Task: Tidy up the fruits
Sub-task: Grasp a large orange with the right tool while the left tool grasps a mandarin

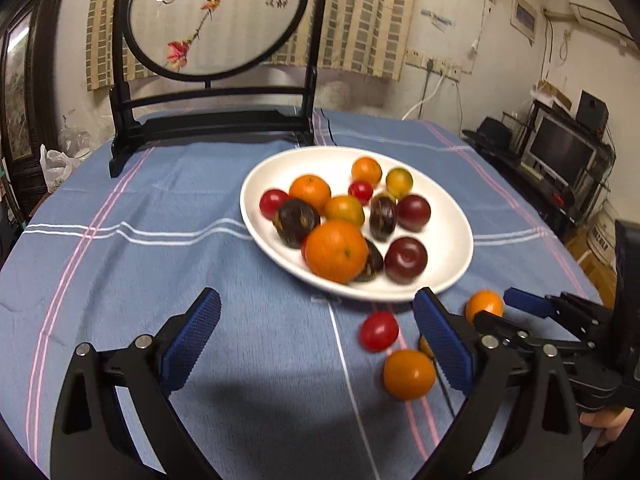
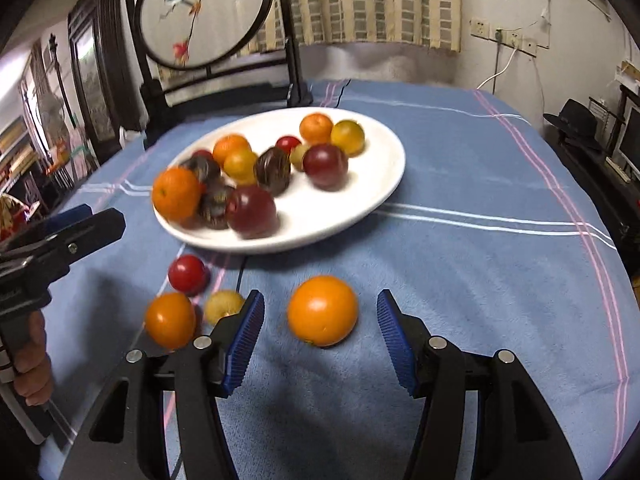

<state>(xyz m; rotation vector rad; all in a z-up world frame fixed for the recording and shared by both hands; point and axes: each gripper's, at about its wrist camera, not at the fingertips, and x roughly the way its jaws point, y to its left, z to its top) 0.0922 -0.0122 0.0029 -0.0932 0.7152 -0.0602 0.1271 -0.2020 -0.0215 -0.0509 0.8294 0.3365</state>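
Observation:
A white plate (image 1: 448, 264) (image 2: 360, 208) on the blue tablecloth holds several fruits: oranges, dark plums, red tomatoes. Loose fruits lie on the cloth in front of it: a red tomato (image 1: 379, 331) (image 2: 187, 274), an orange fruit (image 1: 409, 374) (image 2: 170, 320), a yellowish fruit (image 2: 222, 305) and an orange (image 2: 322, 311) (image 1: 484, 304). My right gripper (image 2: 320, 320) is open with the orange between its fingers, not touching. My left gripper (image 1: 316, 320) is open and empty over bare cloth, left of the tomato. The right gripper also shows in the left wrist view (image 1: 520, 308).
A black stand with a round painted screen (image 1: 216, 16) (image 2: 204, 12) stands at the table's far side behind the plate. The table edge curves away on the right, with a shelf and monitor (image 1: 560, 152) beyond it.

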